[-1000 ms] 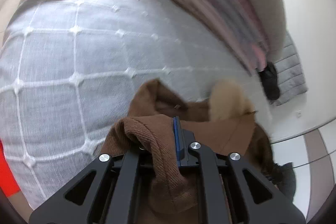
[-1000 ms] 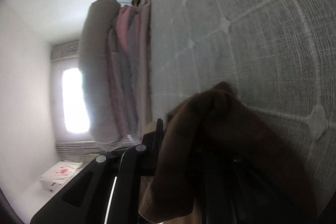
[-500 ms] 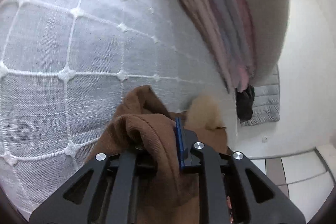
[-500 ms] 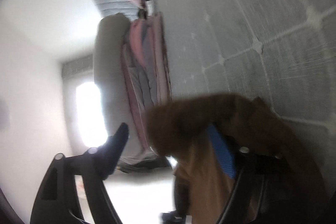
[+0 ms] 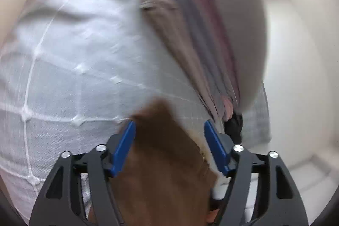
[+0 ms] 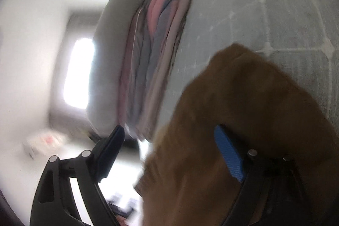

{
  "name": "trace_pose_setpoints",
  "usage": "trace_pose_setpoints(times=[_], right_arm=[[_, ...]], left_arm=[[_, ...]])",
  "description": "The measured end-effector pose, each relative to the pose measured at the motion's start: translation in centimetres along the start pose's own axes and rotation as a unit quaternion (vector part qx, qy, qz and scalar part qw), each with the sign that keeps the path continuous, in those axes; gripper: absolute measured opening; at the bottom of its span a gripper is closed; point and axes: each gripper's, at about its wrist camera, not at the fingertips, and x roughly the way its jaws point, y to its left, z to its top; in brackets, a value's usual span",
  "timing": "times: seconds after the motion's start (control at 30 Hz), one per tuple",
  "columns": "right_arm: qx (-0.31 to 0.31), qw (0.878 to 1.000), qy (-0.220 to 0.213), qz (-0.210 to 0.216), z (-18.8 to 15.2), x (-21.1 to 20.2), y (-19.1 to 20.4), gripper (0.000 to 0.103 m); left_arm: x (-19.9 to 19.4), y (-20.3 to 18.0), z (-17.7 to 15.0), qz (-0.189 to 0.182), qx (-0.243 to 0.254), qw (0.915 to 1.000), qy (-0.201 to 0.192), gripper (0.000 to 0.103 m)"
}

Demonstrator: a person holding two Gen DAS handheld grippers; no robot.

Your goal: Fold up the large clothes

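Observation:
A brown knit garment (image 5: 163,162) lies bunched on the white quilted bed (image 5: 63,69). In the left wrist view it fills the space between the blue pads (image 5: 125,147) of my left gripper (image 5: 169,126), whose jaws are opening and no longer press on it. In the right wrist view the same brown garment (image 6: 243,111) drapes over the blue right pad (image 6: 228,154) of my right gripper (image 6: 167,130). Its jaws are still opening wide, and the left finger (image 6: 112,145) stands clear of the cloth. Both views are blurred.
A stack of folded clothes in pink, grey and beige (image 5: 203,39) with a grey cushion (image 5: 247,31) on it sits at the far side of the bed. A dark item (image 5: 233,126) lies beyond it. A bright window (image 6: 78,73) and pale floor show past the bed edge.
Both grippers were shut on the brown garment a second ago. The right opened first, then the left, and both have lifted and rolled while the cloth stays between the jaws.

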Motion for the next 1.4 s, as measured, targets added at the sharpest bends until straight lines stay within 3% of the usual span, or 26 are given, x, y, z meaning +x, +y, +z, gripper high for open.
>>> trace_pose_setpoints(times=[0.1,0.2,0.3,0.4,0.5,0.57,0.63,0.73,0.83,0.93,1.03,1.17,1.3,1.4], right_arm=[[-0.035,0.999,0.001,-0.005,-1.1,-1.5,2.5,0.084],[-0.129,0.991,-0.004,-0.039,-3.0,-3.0,5.4,0.087],[-0.162,0.980,0.015,-0.118,-3.8,-1.8,3.3,0.091],[-0.168,0.978,0.017,-0.121,-3.8,-1.5,2.6,0.091],[-0.179,0.973,0.033,-0.144,-4.6,-2.2,3.3,0.091],[-0.154,0.981,0.039,-0.113,-5.2,-4.1,4.4,0.091],[-0.162,0.983,0.040,-0.077,-6.6,-7.9,6.4,0.091],[-0.200,0.976,0.028,-0.084,-9.1,-13.8,7.7,0.093],[-0.207,0.969,0.025,-0.134,-11.3,-19.9,6.4,0.094],[-0.161,0.972,0.052,-0.165,-12.9,-23.8,2.7,0.094],[-0.105,0.981,0.080,-0.144,-13.6,-24.9,-0.4,0.094],[-0.060,0.991,0.082,-0.085,-14.2,-24.6,-1.5,0.094],[-0.024,0.992,0.091,-0.084,-14.3,-22.0,-1.5,0.094],[-0.014,0.991,0.103,-0.079,-14.6,-20.7,-1.6,0.094]], left_arm=[[0.8,-3.8,-2.3,-0.013,0.095,0.9953,0.017,0.071],[2.5,-5.5,-5.8,0.006,0.170,0.9848,0.035,0.071],[6.4,-3.5,-7.4,0.072,0.195,0.9758,0.068,0.071],[6.7,-2.4,-7.9,0.076,0.219,0.9699,0.074,0.068],[5.0,-2.8,-8.0,0.087,0.227,0.9681,0.059,0.068],[3.2,-4.1,-8.2,0.097,0.232,0.9668,0.048,0.068],[0.3,-5.8,-8.8,0.083,0.249,0.9644,0.032,0.068],[-4.6,-6.8,-9.9,0.091,0.278,0.9562,0.013,0.077],[-9.1,-5.0,-11.5,0.101,0.260,0.9601,0.017,0.083],[-12.4,-1.2,-12.3,0.113,0.207,0.9712,0.034,0.083],[-14.9,3.6,-13.7,0.100,0.117,0.9866,0.055,0.083],[-16.5,7.5,-15.9,0.073,0.021,0.9944,0.072,0.083],[-16.2,7.7,-17.3,0.054,0.003,0.9950,0.084,0.083],[-14.5,7.3,-18.0,0.049,0.001,0.9923,0.114,0.083]])
